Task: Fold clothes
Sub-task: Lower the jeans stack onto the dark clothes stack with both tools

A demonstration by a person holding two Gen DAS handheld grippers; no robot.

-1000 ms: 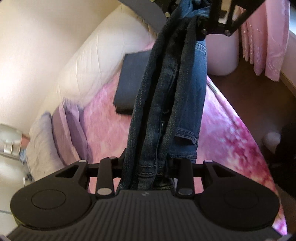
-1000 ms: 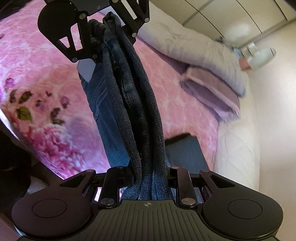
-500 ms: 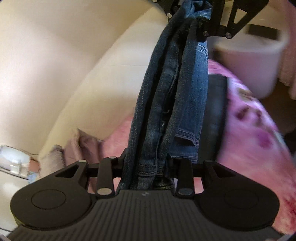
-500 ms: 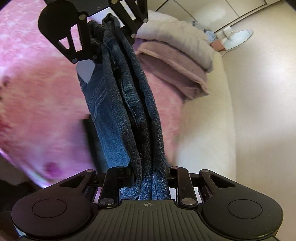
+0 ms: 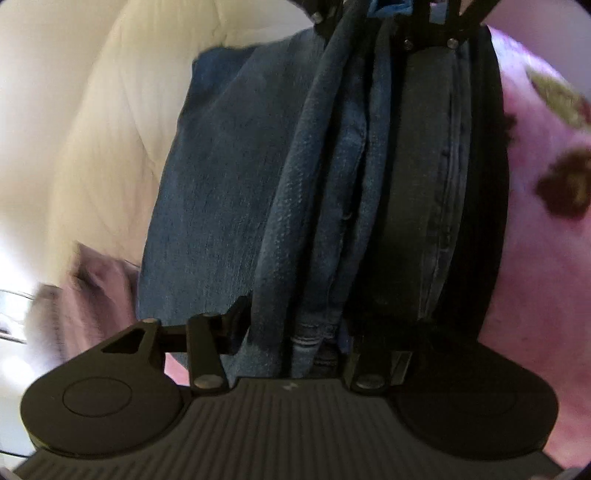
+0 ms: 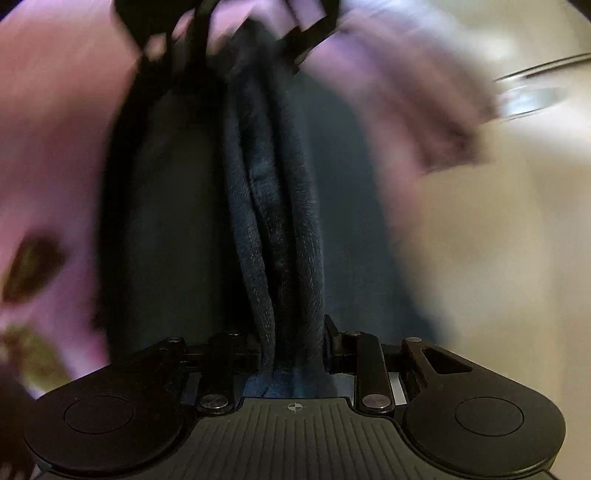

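A folded pair of blue jeans (image 5: 325,184) is stretched as a thick bundle between my two grippers. My left gripper (image 5: 295,325) has one end between its fingers and its jaws are opening, the denim still filling the gap. My right gripper (image 6: 293,339) has the other end of the jeans (image 6: 273,221), and its jaws are opening too. Each gripper shows at the top of the other's view: the right gripper (image 5: 388,22), the left gripper (image 6: 236,37). The lower layer of denim (image 5: 221,166) lies spread just above a black folded garment (image 5: 480,184). The right wrist view is blurred.
A pink floral bedspread (image 5: 535,258) lies under and beside the clothes. A white quilted cover (image 5: 110,129) runs along the far side of the bed. Purple pillows (image 5: 96,288) lie at one end, blurred in the right wrist view (image 6: 406,103).
Both grippers have come down close to the bed with the jeans. The hanging part of the jeans now spreads over the black folded garment. Both pairs of fingers stand slightly wider.
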